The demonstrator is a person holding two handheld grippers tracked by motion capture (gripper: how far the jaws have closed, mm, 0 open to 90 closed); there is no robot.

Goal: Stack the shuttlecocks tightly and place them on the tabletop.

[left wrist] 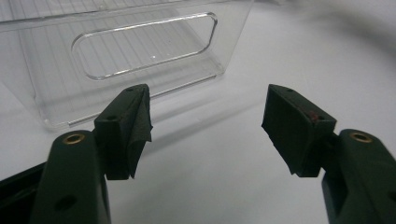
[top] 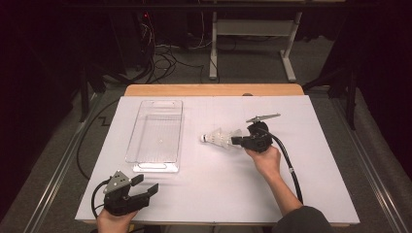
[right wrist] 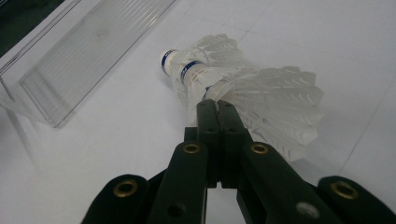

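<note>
The right hand [top: 266,160] comes in from the bottom of the high view, forearm angled up and slightly left, and holds the right gripper [top: 236,140] low over the white table top [top: 311,160], pointing left toward the middle of the table. Its jaws are pressed together, and in the right gripper view they pinch the feather edge of the shuttlecocks [right wrist: 243,88], 2 of them nested one inside the other, with their white cork tips and blue bands pointing away from the gripper. In the high view the shuttlecocks [top: 221,137] lie near the centre of the table, just right of the clear plastic bin [top: 156,136] and apart from it. Whether they rest on the table or are lifted slightly I cannot tell. A black cable [top: 290,167] trails from the right gripper back along the forearm.

The left hand [top: 114,221] sits at the near left corner of the table, holding the left gripper [top: 145,187] tilted toward the bin. Its jaws stand wide apart with nothing between them; in the left gripper view they frame bare table, with the bin's near end wall [left wrist: 140,46] and its handle slot just beyond.

The bin lies lengthwise, left of centre, between the 2 grippers' lines of reach.
</note>
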